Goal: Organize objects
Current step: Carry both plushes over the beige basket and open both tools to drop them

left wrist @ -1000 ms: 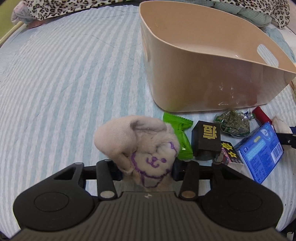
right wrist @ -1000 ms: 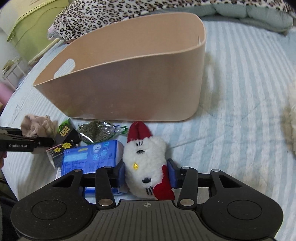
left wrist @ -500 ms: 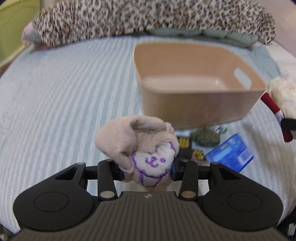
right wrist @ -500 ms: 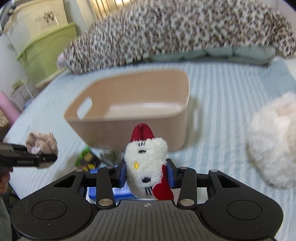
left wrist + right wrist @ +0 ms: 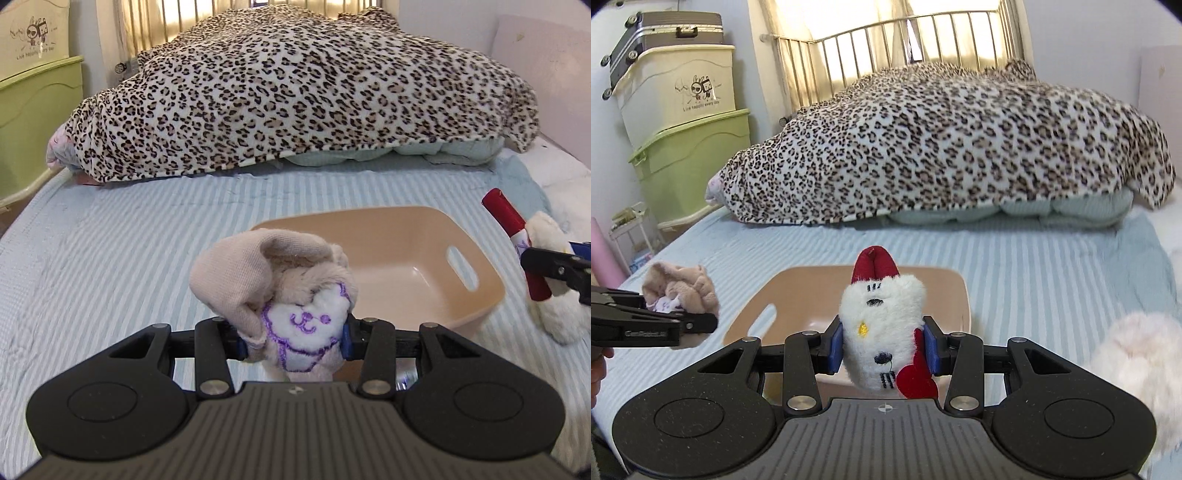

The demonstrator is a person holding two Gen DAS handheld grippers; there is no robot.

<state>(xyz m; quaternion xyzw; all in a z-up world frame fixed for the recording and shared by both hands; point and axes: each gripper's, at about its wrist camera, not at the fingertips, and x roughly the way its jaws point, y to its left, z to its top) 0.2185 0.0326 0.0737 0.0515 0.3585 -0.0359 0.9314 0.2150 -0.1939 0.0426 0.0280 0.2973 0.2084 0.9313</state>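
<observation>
My left gripper [image 5: 293, 338] is shut on a beige plush toy [image 5: 273, 280] with a white face stitched in purple, held in the air near the left front of the tan plastic bin [image 5: 406, 266]. My right gripper [image 5: 884, 349] is shut on a white plush toy [image 5: 882, 332] with a red hat and red heart, held above the bin's [image 5: 945, 291] near side. Each gripper shows in the other's view: the right one with the white toy [image 5: 546, 295] at the bin's right, the left one with the beige toy [image 5: 679, 291] at its left. The bin looks empty.
The bin sits on a blue-and-white striped bedspread [image 5: 110, 258]. A leopard-print blanket [image 5: 295, 92] covers the head of the bed. A fluffy white plush [image 5: 1137, 369] lies to the right. Stacked storage boxes [image 5: 683, 129] stand beside the bed on the left.
Both grippers have risen from the bed with their toys and now look over the bin from higher up. The small packets in front of the bin have dropped out of sight.
</observation>
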